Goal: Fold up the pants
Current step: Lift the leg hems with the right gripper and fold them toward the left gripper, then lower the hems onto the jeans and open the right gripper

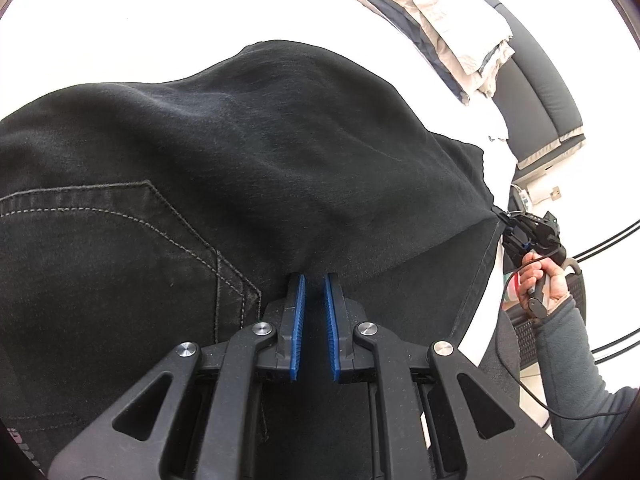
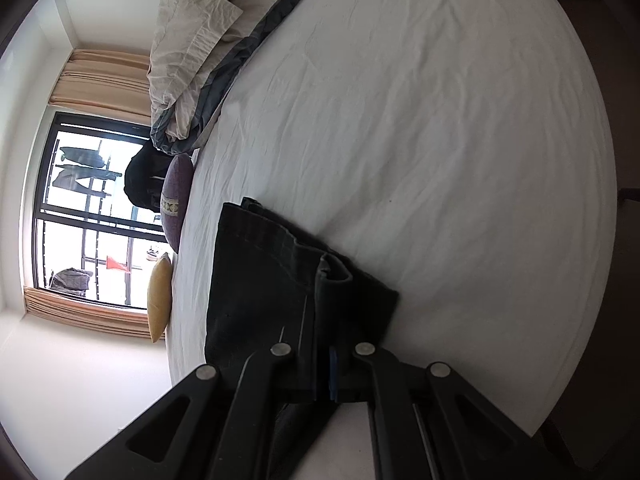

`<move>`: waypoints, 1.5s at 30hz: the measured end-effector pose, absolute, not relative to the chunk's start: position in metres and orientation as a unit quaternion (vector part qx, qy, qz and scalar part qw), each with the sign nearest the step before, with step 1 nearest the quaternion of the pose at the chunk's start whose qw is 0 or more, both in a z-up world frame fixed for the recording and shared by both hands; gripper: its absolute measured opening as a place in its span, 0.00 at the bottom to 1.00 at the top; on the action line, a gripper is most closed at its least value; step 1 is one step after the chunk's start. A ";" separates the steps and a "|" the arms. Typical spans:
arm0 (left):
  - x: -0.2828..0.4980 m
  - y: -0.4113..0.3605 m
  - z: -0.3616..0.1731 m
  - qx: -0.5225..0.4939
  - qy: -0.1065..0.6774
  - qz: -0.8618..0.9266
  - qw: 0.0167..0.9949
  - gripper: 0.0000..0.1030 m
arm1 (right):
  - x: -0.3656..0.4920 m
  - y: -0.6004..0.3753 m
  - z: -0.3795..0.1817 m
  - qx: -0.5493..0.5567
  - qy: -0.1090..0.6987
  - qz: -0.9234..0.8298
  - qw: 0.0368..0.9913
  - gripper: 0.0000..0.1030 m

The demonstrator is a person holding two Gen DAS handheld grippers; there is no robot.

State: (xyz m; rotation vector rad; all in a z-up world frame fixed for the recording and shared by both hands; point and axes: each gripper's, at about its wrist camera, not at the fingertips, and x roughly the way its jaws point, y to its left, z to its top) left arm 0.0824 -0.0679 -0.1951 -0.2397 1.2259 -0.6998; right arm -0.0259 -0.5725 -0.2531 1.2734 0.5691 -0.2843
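Observation:
The black denim pants (image 1: 224, 168) fill the left wrist view, a stitched back pocket (image 1: 120, 232) at the left. My left gripper (image 1: 314, 280) is closed down on a raised fold of the cloth, blue pads (image 1: 298, 320) nearly together. My right gripper (image 1: 506, 224) shows at the right edge, shut on a corner of the pants and pulling the cloth taut. In the right wrist view the pants (image 2: 272, 288) hang folded over the white bed, and my right gripper (image 2: 324, 360) clamps their edge, its fingertips hidden by cloth.
A white bed sheet (image 2: 400, 120) lies under the pants. A beige and grey duvet (image 2: 200, 40) is heaped at the bed's far end (image 1: 440, 28). Purple (image 2: 176, 200) and yellow (image 2: 159, 300) cushions sit by the window. A dark headboard (image 1: 532, 100) is at the right.

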 end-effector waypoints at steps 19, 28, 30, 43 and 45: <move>0.084 -0.050 -0.198 -0.138 0.551 -0.327 0.755 0.10 | -0.040 -0.576 -0.206 0.492 0.301 -0.223 0.786 0.54; 0.073 -0.051 -0.184 -0.123 0.539 -0.316 0.771 0.10 | 0.107 -0.389 -0.129 0.361 0.371 0.138 0.845 0.53; 0.069 -0.048 -0.178 -0.127 0.528 -0.320 0.776 0.10 | 0.143 -0.330 -0.150 0.326 0.433 0.217 0.812 0.50; 0.062 -0.023 -0.174 -0.129 0.516 -0.307 0.789 0.10 | 0.235 -0.350 -0.216 0.304 0.457 0.050 0.834 0.06; 0.058 -0.023 -0.169 -0.129 0.509 -0.310 0.793 0.10 | 0.229 -0.343 -0.193 0.298 0.440 0.060 0.845 0.11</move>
